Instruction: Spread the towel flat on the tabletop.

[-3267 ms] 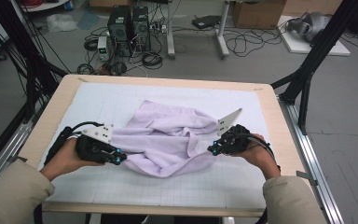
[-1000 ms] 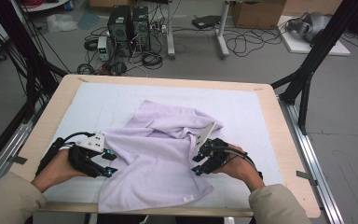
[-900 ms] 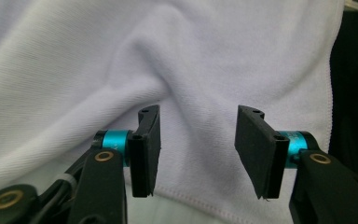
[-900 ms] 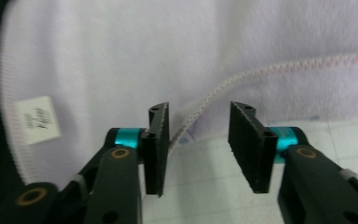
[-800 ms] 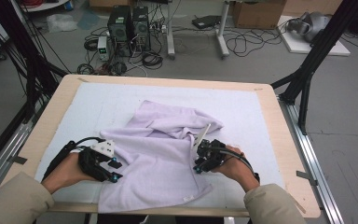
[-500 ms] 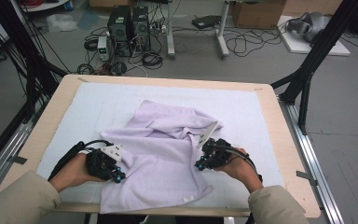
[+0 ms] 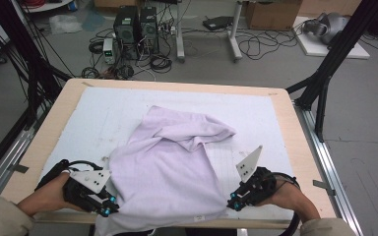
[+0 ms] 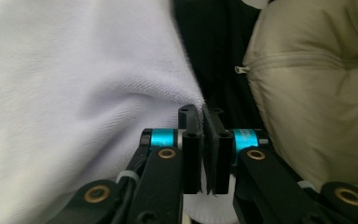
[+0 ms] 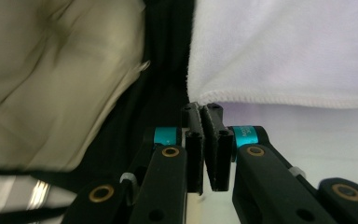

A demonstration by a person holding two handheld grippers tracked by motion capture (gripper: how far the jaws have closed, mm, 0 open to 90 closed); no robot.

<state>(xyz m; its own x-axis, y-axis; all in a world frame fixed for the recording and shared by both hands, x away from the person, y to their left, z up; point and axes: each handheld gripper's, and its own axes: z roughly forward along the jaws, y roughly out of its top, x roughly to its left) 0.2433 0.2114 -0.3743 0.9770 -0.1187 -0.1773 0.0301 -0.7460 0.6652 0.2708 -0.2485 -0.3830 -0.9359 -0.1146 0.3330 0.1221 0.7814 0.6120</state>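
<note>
The purple cloth (image 7: 170, 167) is spread on the desk (image 7: 285, 123) between the two grippers, with its near left corner pinched by the left gripper (image 7: 107, 209) and its near right corner pinched by the right gripper (image 7: 232, 202)

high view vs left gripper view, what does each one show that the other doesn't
High view alone: the whole table, the far bunched part of the towel, the right claw at the towel's near right corner, and computers and cables on the floor. Left gripper view alone: the left claw's jaws closed together at the towel's corner, with a beige sleeve beyond. Both share the pale towel and the left claw.
</note>
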